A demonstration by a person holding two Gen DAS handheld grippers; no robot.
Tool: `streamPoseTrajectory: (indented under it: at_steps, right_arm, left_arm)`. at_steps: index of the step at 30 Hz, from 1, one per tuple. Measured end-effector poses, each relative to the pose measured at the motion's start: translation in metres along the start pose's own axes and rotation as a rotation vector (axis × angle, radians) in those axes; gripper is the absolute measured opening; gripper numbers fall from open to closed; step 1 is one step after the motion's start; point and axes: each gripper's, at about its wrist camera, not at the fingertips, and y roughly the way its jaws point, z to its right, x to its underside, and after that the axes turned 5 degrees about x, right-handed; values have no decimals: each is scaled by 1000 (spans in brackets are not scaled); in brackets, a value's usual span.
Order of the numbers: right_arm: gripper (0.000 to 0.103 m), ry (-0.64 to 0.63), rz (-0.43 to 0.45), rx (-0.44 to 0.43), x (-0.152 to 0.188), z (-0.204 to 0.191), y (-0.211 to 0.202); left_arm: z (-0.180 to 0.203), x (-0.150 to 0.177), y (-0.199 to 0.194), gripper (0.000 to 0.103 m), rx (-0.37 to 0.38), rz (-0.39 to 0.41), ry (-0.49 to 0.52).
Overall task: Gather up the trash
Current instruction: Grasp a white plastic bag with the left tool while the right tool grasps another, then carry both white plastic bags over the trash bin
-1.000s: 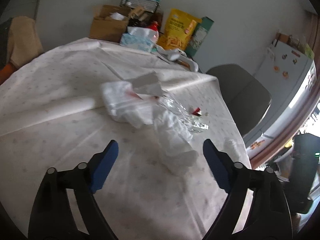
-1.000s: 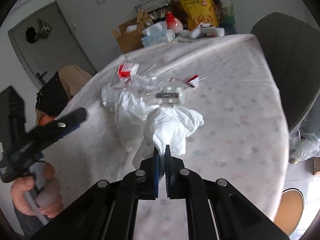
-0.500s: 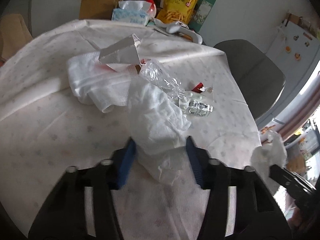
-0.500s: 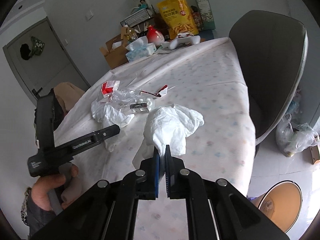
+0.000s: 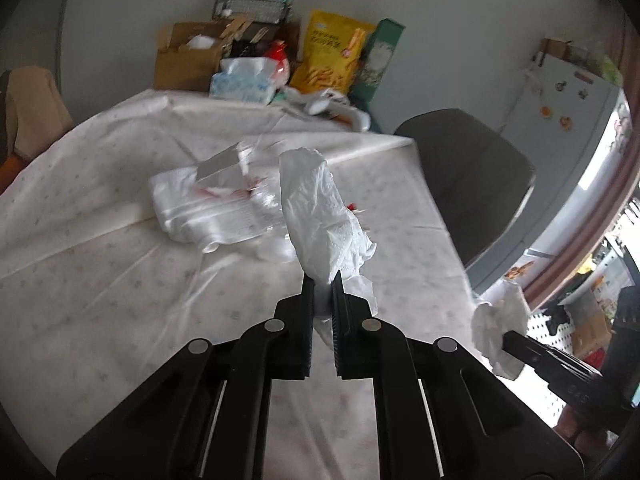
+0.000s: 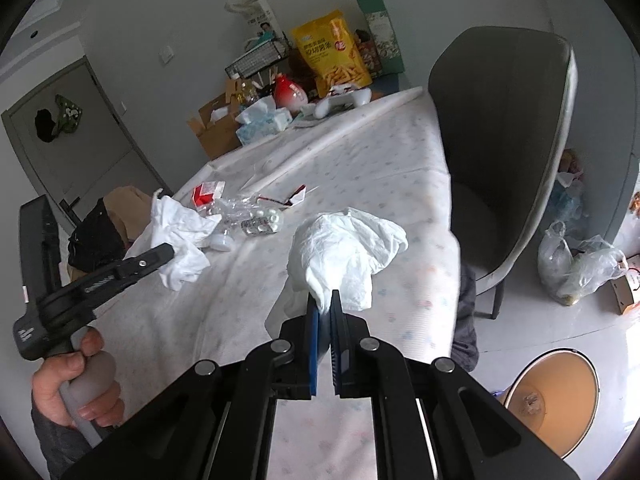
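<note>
My left gripper (image 5: pixel 322 280) is closing tight on a white paper towel (image 5: pixel 320 216), pads pressing its lower end, and holds it lifted above the tablecloth (image 5: pixel 100 280). The right wrist view shows the same gripper (image 6: pixel 168 252) with that towel (image 6: pixel 176 228) hanging from it. My right gripper (image 6: pixel 325 298) is shut on a crumpled white tissue wad (image 6: pixel 344 248), held over the table's near right edge. More trash lies mid-table: a white plastic bag (image 5: pixel 200 216), a red-and-white carton (image 6: pixel 208 194), clear wrapping with a pill blister (image 6: pixel 260 222) and a torn red wrapper (image 6: pixel 296 196).
A grey chair (image 6: pixel 500 140) stands at the table's right side. On the floor are a round bin with a tan inside (image 6: pixel 552 396) and filled plastic bags (image 6: pixel 576 264). A cardboard box (image 5: pixel 184 64), tissue box (image 5: pixel 240 84) and yellow snack bag (image 5: pixel 332 56) crowd the far end.
My left gripper went from wide open to shut on the paper towel and lifted it off the pile. My right gripper carried its tissue wad rightward toward the table edge.
</note>
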Motion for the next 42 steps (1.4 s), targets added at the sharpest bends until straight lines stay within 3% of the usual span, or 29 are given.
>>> streamPoseTrajectory:
  at_steps: [19,42]
  right_arm:
    - [7,116,70,136,6,79,-50]
    - [8,313,71,311,39,207,-66]
  left_arm:
    - [94,12,21,9,143,-41,140]
    - [200,41,98,9,239,-194,277]
